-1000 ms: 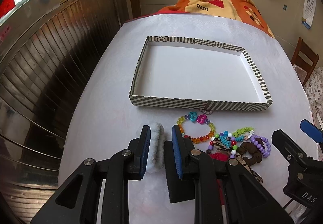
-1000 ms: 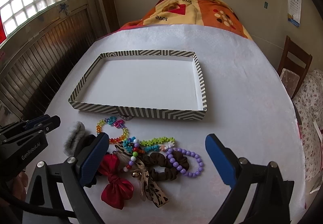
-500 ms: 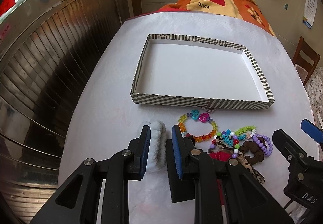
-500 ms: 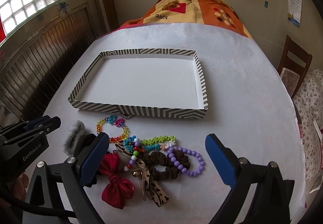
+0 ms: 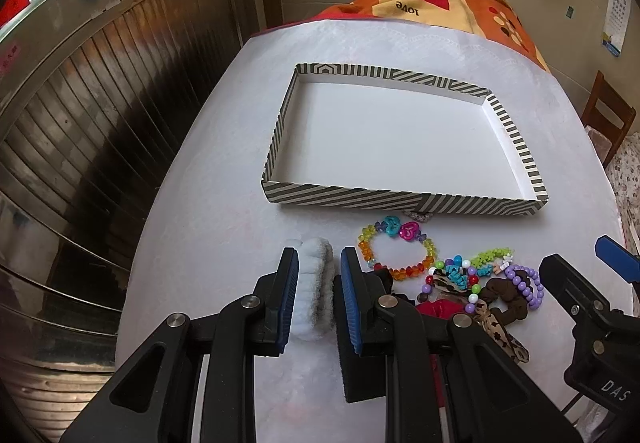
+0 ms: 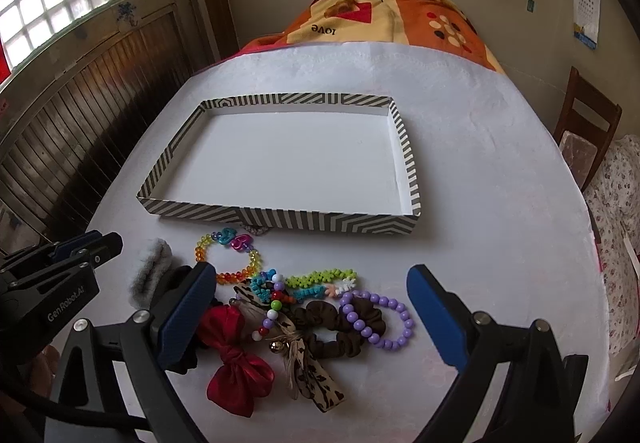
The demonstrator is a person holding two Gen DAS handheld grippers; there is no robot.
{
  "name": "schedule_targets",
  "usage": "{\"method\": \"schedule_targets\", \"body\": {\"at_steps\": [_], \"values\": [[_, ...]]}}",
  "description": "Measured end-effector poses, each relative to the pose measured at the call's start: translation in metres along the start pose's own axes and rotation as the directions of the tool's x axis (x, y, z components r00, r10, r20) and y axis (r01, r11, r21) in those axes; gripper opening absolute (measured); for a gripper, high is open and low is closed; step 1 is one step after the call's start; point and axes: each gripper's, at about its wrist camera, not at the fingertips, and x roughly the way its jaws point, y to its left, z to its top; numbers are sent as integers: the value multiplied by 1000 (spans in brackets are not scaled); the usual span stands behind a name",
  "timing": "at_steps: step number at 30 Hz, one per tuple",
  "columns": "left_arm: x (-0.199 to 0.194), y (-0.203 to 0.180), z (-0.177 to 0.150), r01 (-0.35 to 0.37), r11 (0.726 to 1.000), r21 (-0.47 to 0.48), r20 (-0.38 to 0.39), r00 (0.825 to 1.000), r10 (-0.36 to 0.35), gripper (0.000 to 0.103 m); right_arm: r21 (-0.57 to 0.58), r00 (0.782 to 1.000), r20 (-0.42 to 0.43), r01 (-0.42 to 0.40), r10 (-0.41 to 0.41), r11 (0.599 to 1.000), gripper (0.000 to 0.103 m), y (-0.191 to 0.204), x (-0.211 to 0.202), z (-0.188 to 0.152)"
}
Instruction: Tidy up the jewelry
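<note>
Reading the visible markings: "GenRobot.AI" on the left gripper (image 6: 86,255) body, "DAS" on the right gripper (image 6: 310,315) body seen from the left wrist, and "love" on the orange blanket (image 6: 396,15) at the far end. Left fingers (image 5: 289,291) are narrowly parted, pinching one fluffy grey-white scrunchie (image 5: 316,293) against the bench (image 5: 208,243). Right fingers (image 6: 434,313) are spread wide, gripping nothing, straddling the jewelry pile: one rainbow bead bracelet (image 6: 236,263), one purple bead bracelet (image 6: 380,319), one brown scrunchie (image 6: 340,327), one red bow (image 6: 236,359). One striped tray (image 6: 280,221) lies just beyond, holding nothing.
</note>
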Motion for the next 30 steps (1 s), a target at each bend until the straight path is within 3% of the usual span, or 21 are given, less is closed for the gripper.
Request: {"method": "schedule_targets", "body": {"at_steps": [30], "values": [[2, -6, -3, 6, 1000, 7, -8, 1000, -6, 1, -22, 1000, -6, 4, -4, 1000, 99, 3, 2, -4]]}}
